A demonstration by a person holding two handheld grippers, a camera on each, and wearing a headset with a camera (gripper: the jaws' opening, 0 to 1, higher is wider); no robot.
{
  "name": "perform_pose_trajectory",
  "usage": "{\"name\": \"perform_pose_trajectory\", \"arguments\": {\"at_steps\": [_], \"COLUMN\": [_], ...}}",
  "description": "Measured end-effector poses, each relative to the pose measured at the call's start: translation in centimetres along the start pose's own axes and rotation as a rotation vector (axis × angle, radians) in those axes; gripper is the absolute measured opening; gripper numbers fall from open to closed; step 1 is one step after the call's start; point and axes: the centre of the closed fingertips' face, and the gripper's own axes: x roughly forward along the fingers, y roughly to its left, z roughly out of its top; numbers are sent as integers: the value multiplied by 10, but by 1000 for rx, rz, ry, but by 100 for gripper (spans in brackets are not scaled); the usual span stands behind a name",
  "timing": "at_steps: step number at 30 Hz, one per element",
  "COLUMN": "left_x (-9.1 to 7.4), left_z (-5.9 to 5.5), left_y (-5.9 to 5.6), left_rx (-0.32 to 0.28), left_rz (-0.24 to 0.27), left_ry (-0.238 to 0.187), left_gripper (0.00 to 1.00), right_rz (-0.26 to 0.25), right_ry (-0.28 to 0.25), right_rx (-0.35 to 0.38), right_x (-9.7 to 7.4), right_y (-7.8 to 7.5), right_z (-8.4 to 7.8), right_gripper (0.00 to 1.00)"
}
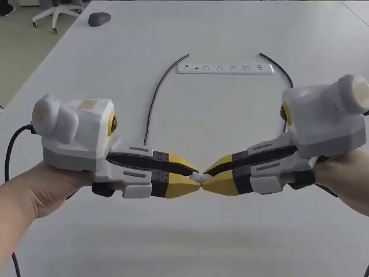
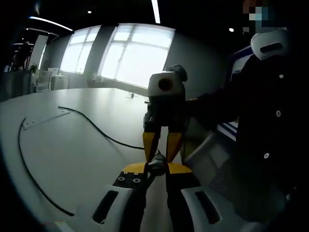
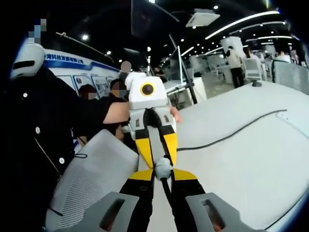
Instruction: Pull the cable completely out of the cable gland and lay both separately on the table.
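Left gripper [image 1: 190,176] was pinched on the small whitish cable gland [image 1: 199,178], held in the air above the near middle of the table [image 1: 230,144]. The right gripper [image 1: 209,176] met it tip to tip, jaws pressed on what looked like the black cable [image 3: 167,187] just where it left the gland. Gland prob. light, hard plastic, rounded & smooth, so apt to twist or slip; best held across its body. Cable thin, limp, w/ a rubbery jacket; best taken right beside the gland & pulled straight. Farther off, black cable lengths [image 1: 154,98] curved either side of a white power strip [image 1: 225,68]; couldn't tell which joined the gland. No brand legible; blue banner [image 3: 77,60] w/ white writing too blurred to read.
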Motion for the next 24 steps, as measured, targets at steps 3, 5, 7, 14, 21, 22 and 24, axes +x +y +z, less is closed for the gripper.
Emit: {"name": "perform_pose_trajectory", "arguments": {"at_steps": [3,5,7,14,21,22,24], "left_x": [0,0,0,0,1,0,0], "left_z": [-1,0,-1,0,1,0,-1], "left_y": [0,1,2,2,3,4,4], "left_rx": [-7,-9,-18,-25,-23,-20,-25], "left_rz": [1,3,6,9,13,19,21], "left_ry": [4,2,8,1,-3,2,4], "left_gripper": [14,14,14,14,14,14,14], "right_rz": [-22,-36,-52,-82,-104,-118,-122], "right_ry": [11,13,12,31,31,41,44], "right_rx": [-75,-124,-199,-273,-237,-206,-217], "right_x": [0,0,0,0,-2,-5,-8], "right_y": [0,0,-1,-1,-4,-7,-7], "right_z": [0,0,2,0,1,-1,-2], "right_gripper": [8,7,7,7,8,8,8]}}
